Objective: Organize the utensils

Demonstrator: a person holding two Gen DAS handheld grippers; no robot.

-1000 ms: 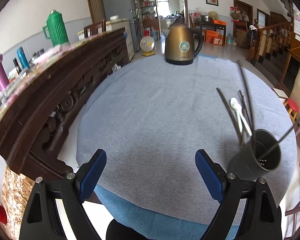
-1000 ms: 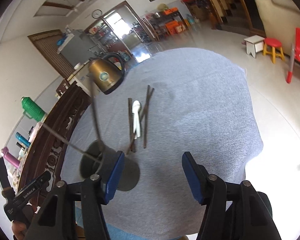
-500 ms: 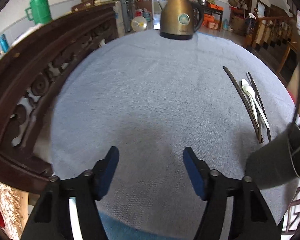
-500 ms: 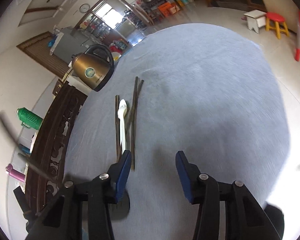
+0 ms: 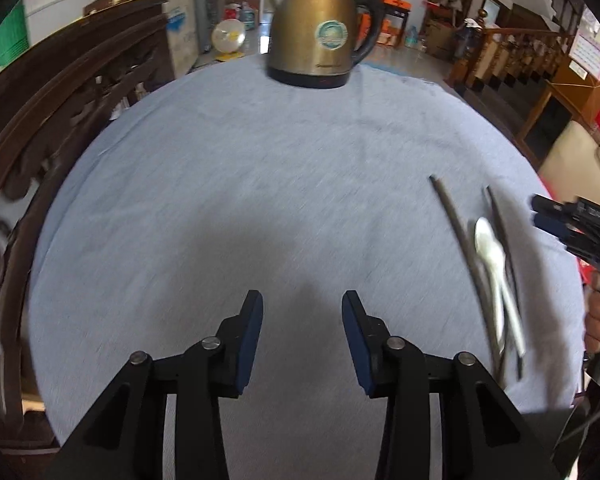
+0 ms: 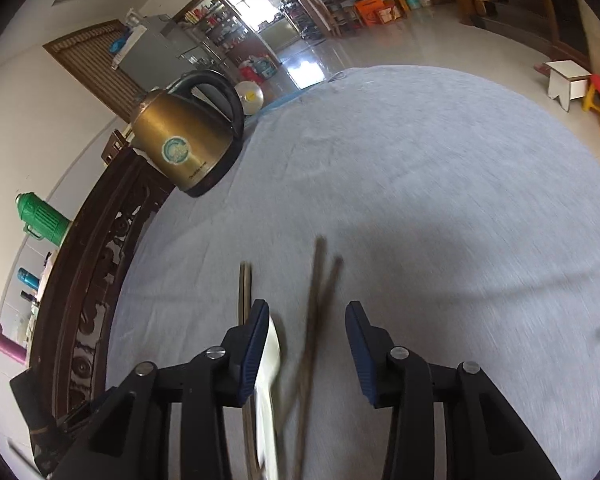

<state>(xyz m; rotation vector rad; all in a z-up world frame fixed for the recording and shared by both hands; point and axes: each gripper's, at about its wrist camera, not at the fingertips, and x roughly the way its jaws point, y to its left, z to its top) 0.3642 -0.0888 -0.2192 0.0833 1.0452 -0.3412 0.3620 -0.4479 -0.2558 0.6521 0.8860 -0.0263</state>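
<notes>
- Two dark chopsticks (image 5: 464, 252) and a white spoon (image 5: 490, 256) lie together near the right rim of the round table (image 5: 220, 200) in the left wrist view; a third dark stick (image 5: 502, 232) runs along the spoon's far side.
- Left gripper (image 5: 302, 328) hangs above bare grey cloth, well apart from those utensils; its jaws stand partly apart, have just been closing, and nothing lies between them.
- Wide open cloth spreads ahead up to a brass kettle (image 5: 320, 28) standing at the far rim; a carved dark wood rail (image 5: 40, 120) hugs the left edge.
- At the right border the right gripper (image 5: 568, 224) reaches in over the table edge, held by a hand (image 5: 598, 320).
- From the right wrist view, the right gripper (image 6: 307, 344) sits over the utensils: the spoon (image 6: 270, 380) just inside the left pad and two crossing chopsticks (image 6: 314, 320) lie in the gap, blurred.
- Its jaws stand partly apart and have just been closing; the pads do not visibly press anything.
- Another stick (image 6: 244, 292) lies outside the left finger.
- Right and ahead, the cloth is bare out to the rim; the kettle (image 6: 184, 144) stands far left by the rail (image 6: 100, 260).
</notes>
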